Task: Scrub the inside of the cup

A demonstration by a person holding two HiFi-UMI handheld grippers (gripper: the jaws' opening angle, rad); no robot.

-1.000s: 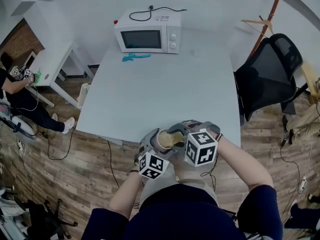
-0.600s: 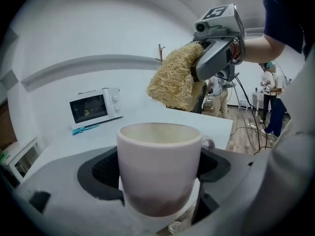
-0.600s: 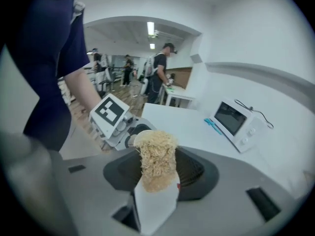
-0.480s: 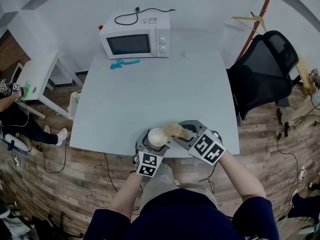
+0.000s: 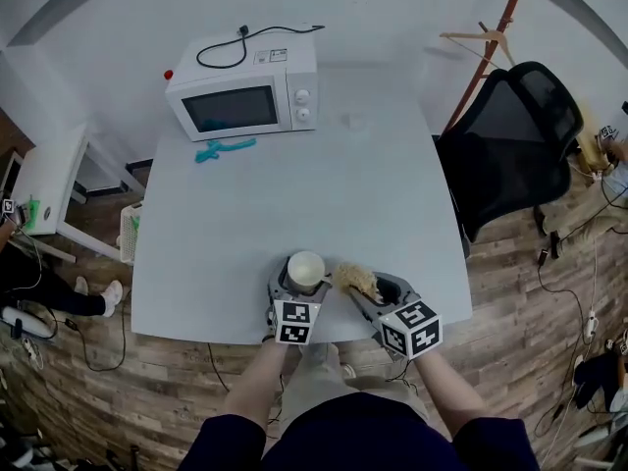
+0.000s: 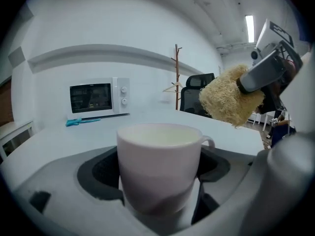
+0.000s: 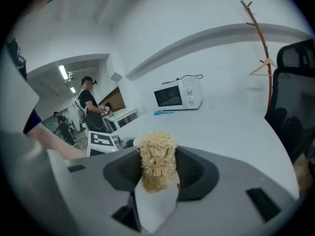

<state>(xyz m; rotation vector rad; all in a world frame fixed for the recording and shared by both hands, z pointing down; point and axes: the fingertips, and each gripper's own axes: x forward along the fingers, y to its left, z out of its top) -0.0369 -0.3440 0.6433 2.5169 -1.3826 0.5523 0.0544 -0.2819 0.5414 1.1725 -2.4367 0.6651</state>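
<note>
A white cup (image 5: pixel 305 268) stands upright near the table's front edge, held between the jaws of my left gripper (image 5: pixel 299 285). In the left gripper view the cup (image 6: pixel 158 166) fills the middle, its handle to the right, and its inside looks pale. My right gripper (image 5: pixel 361 287) is shut on a tan fibrous scrubber (image 5: pixel 355 279), which hangs just right of the cup and outside it. The right gripper view shows the scrubber (image 7: pixel 155 160) clamped upright between the jaws. The same scrubber (image 6: pixel 228 101) floats above and right of the cup's rim.
A white microwave (image 5: pixel 242 94) stands at the table's back left with a teal tool (image 5: pixel 223 149) lying in front of it. A black office chair (image 5: pixel 510 145) and a wooden coat stand (image 5: pixel 483 39) are to the right. The grey table (image 5: pixel 324 184) stretches ahead.
The scrubber was down in the cup a second ago; it has come out and moved to the cup's right. Both grippers and the cup now sit lower, over the table's front edge.
</note>
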